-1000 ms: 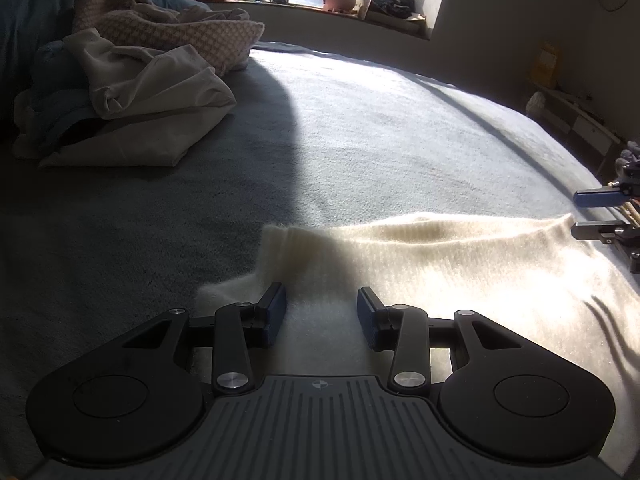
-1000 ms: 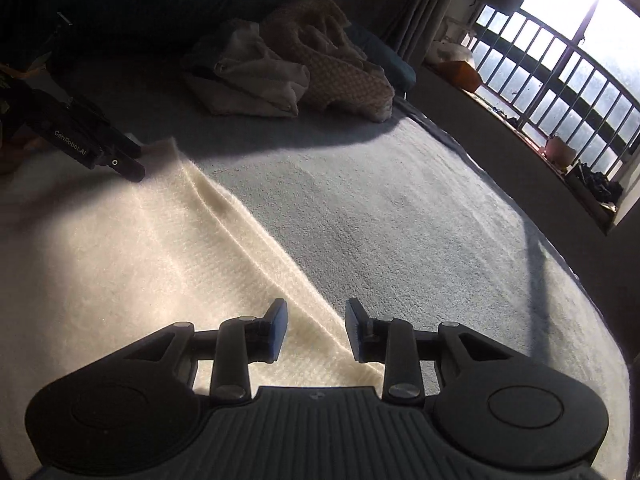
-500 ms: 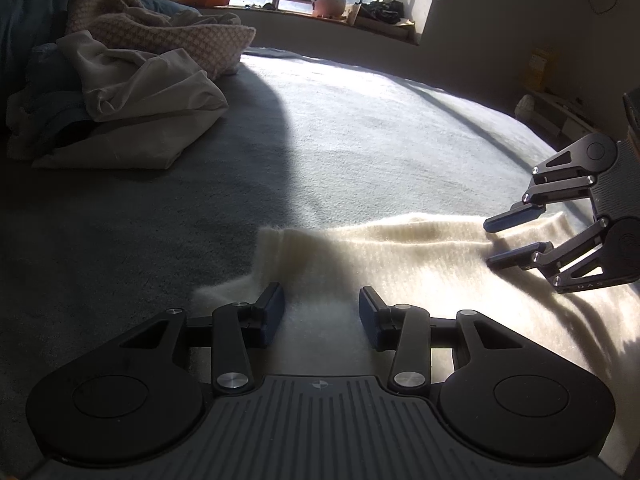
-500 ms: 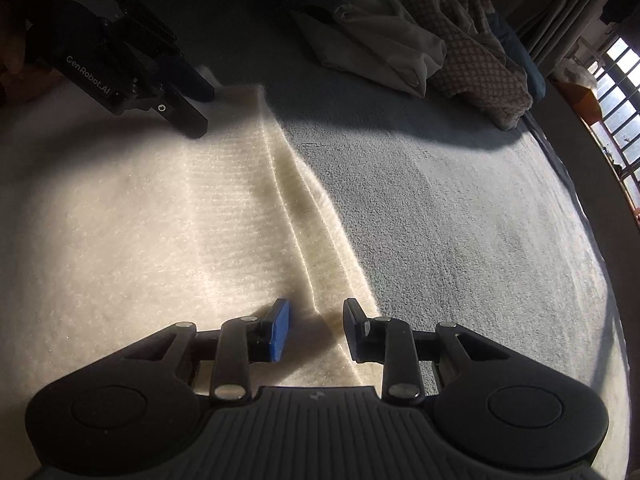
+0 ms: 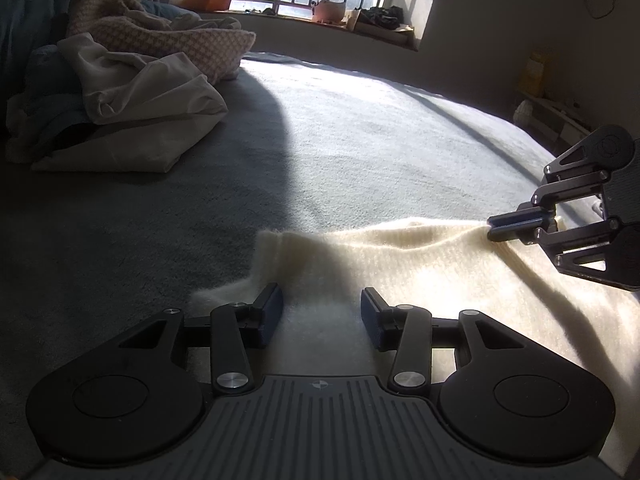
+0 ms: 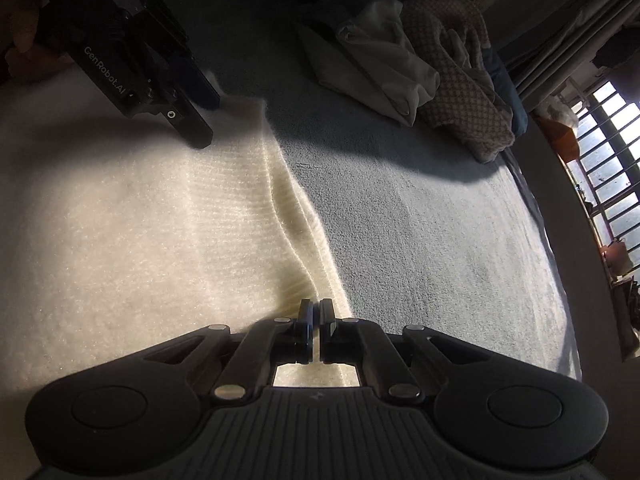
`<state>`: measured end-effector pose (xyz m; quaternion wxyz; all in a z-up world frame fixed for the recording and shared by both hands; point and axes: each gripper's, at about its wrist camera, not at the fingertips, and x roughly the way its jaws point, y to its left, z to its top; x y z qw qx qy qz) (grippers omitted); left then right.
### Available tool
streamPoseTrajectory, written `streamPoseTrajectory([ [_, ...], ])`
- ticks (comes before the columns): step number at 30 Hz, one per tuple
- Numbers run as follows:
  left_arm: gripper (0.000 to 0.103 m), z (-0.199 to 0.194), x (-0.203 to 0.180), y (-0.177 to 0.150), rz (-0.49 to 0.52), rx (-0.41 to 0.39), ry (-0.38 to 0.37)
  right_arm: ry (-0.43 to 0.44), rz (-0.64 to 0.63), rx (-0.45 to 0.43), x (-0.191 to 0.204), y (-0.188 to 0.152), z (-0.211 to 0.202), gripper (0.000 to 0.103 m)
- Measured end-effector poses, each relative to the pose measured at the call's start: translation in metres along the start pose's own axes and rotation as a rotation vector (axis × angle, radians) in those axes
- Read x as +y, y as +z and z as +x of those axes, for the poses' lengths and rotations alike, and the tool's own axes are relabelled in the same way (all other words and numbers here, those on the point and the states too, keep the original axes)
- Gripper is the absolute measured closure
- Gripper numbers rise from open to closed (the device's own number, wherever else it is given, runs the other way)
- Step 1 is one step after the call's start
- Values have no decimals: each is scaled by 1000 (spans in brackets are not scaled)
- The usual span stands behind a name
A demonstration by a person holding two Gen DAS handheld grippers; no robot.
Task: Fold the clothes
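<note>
A cream knit sweater (image 5: 420,272) lies flat on the grey bed (image 5: 380,140), half in sunlight. My left gripper (image 5: 320,300) hovers over its near left corner, open, with cloth below the gap and the pads not pressing on it. The right wrist view shows the left gripper (image 6: 208,120) at the sweater's (image 6: 140,220) far corner. My right gripper (image 6: 316,308) is shut on the sweater's edge, where a raised fold runs into the jaws. In the left wrist view the right gripper (image 5: 494,228) pinches that edge, and the cloth puckers toward it.
A heap of clothes (image 5: 132,120) sits at the bed's far left: a white garment, a pink checked cloth (image 5: 180,40) and blue fabric. The barred window with its sill (image 5: 320,20) lies beyond. Shelves (image 5: 560,120) stand at the right wall.
The right gripper came in over the sweater's edge, rolled, and shut on it, drawing the cloth into a ridge. The left gripper stayed put and open.
</note>
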<state>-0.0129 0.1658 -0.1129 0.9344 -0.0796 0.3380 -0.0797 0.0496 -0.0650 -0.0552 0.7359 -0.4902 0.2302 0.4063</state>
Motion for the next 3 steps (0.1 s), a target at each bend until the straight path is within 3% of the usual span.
streamPoseTrajectory([
  [3,59,-1,0,0,-5,-12,10,-62,-25,-12,3,2,-2,102],
])
